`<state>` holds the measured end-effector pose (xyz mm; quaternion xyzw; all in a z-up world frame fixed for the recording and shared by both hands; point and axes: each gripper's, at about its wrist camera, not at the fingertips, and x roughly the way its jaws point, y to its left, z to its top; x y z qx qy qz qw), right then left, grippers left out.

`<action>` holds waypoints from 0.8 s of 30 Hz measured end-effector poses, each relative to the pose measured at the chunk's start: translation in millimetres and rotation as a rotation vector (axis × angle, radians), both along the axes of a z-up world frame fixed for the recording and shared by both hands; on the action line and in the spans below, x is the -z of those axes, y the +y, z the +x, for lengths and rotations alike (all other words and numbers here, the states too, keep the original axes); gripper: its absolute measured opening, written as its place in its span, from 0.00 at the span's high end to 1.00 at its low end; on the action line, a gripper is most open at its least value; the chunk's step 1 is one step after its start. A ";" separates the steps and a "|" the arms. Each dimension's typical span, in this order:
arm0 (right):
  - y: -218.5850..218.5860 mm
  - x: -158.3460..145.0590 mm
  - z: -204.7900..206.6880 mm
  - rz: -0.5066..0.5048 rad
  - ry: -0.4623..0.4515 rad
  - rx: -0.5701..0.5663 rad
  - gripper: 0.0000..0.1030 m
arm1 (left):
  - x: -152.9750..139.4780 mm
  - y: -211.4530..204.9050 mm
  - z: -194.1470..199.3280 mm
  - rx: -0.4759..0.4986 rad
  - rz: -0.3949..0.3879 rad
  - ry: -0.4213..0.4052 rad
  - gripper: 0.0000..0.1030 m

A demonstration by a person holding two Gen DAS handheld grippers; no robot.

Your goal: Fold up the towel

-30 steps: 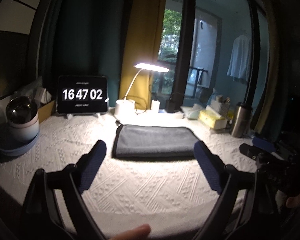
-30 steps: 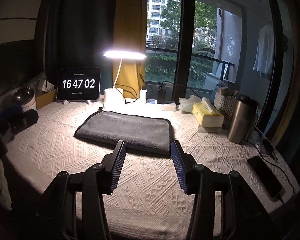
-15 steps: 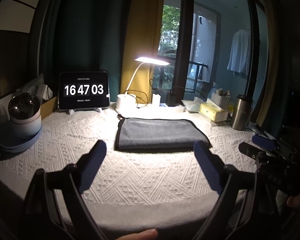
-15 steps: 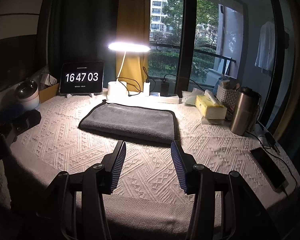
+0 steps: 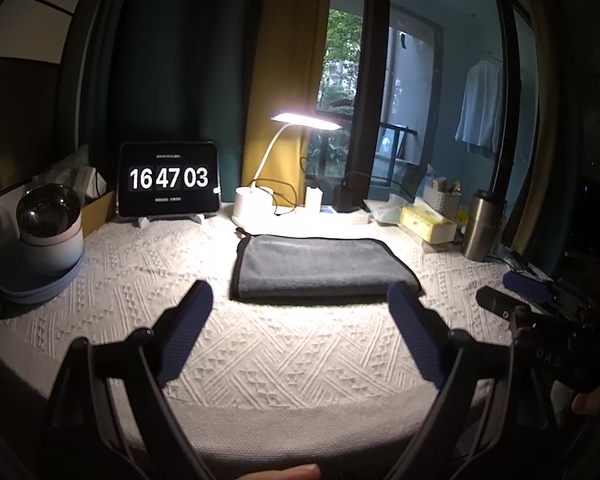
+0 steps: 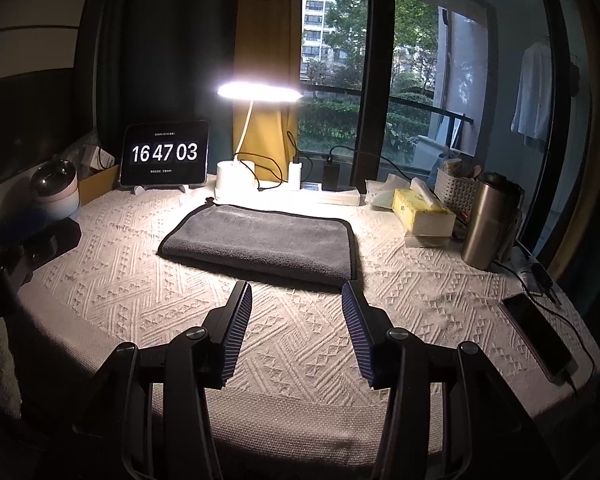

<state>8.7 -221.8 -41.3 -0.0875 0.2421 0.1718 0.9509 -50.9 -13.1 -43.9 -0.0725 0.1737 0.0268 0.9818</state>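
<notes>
A grey towel (image 5: 320,266) lies folded flat in a rectangle on the white textured tablecloth (image 5: 292,352), under the lamp. It also shows in the right wrist view (image 6: 260,242). My left gripper (image 5: 300,304) is open and empty, held above the cloth just short of the towel's near edge. My right gripper (image 6: 297,294) is open and empty, just short of the towel's near right edge. The right gripper's body (image 5: 540,312) shows at the right of the left wrist view.
At the back stand a tablet clock (image 6: 165,159), a lit desk lamp (image 6: 236,176) and a power strip (image 6: 332,196). A tissue box (image 6: 422,212), a steel tumbler (image 6: 490,226) and a phone (image 6: 536,334) are at the right. A round humidifier (image 5: 50,228) is at the left.
Both grippers have drawn back toward the near table edge and risen a little. The towel has not moved. Both stay open.
</notes>
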 end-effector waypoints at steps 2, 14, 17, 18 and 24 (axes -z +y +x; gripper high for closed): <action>0.2 0.1 0.4 0.000 0.001 0.001 0.52 | 0.3 0.2 0.1 0.000 -0.001 0.001 0.12; 1.0 1.8 4.1 -0.001 0.007 0.000 0.52 | 4.1 1.0 3.0 -0.008 -0.003 0.010 0.12; 1.2 2.4 4.9 -0.002 0.006 -0.001 0.52 | 4.4 1.3 2.0 -0.008 -0.005 0.008 0.12; 1.3 2.3 4.8 -0.002 0.006 -0.001 0.52 | 4.2 1.4 1.8 -0.008 -0.005 0.008 0.12; 1.4 2.0 4.6 -0.001 0.006 0.000 0.52 | 4.2 2.2 2.5 -0.007 -0.005 0.008 0.12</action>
